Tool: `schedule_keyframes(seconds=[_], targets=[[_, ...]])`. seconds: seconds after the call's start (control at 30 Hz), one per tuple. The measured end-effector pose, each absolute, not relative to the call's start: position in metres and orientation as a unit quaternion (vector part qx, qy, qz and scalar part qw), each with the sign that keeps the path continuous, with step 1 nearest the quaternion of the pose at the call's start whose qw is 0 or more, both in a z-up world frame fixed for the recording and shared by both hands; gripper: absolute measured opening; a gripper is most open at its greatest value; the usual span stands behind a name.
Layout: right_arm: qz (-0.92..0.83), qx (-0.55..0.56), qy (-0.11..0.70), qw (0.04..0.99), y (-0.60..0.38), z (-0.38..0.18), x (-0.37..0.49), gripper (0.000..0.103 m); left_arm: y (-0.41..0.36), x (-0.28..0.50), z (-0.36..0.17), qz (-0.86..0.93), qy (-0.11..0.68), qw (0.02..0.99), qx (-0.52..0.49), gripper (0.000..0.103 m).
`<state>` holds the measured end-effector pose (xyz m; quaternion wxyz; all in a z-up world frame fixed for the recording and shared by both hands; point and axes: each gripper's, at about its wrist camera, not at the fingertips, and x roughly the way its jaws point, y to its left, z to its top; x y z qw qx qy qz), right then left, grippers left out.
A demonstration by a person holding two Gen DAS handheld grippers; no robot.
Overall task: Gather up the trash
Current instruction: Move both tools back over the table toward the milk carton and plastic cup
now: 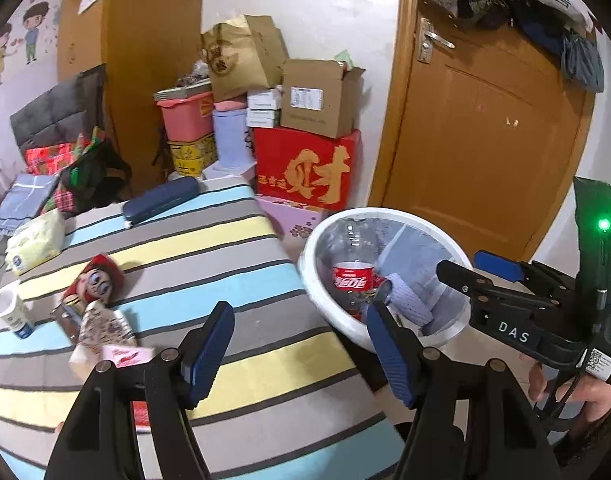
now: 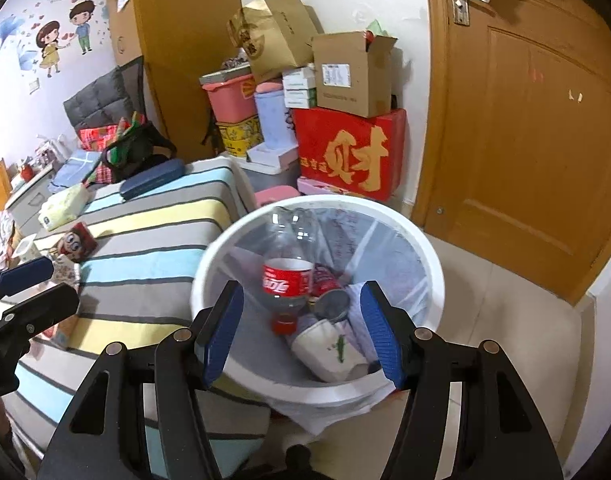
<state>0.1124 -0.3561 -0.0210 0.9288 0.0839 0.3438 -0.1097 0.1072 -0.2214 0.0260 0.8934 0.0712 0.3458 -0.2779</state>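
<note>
Both tools hang empty with jaws apart: the right gripper (image 2: 301, 336) over the white bin (image 2: 433, 256), the left gripper (image 1: 297, 356) above the striped bedcover (image 1: 209, 240). In the bin lie a Coca-Cola bottle (image 2: 287, 276) (red label, script readable), a can and a paper cup (image 2: 325, 350). More trash waits on the cover: a small white cup (image 1: 11, 312) and a pink wrapper (image 1: 125, 356). I would swing the left one down there, straddle one piece squarely, then close. "DAS" marks the right tool; a red box (image 1: 305, 168) carries a gold "财".

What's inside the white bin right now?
White bin holds a cola bottle, a crushed can and a paper cup on a clear liner; anything underneath them is hidden.
</note>
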Motion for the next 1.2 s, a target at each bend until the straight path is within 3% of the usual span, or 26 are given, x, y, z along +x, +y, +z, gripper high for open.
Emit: schedule_keyframes(seconds=[0.9, 1.2], targets=[[-0.01, 0.06, 0.327, 0.943, -0.253, -0.023, 0.118, 0.062, -0.065, 0.072, 0.016, -0.145, 0.333, 0.931, 0.034, 0.069], [0.024, 0.046, 0.336, 0.941, -0.22, -0.03, 0.126, 0.062, -0.014, 0.063, -0.008, -0.106, 0.36, 0.927, 0.012, 0.076]])
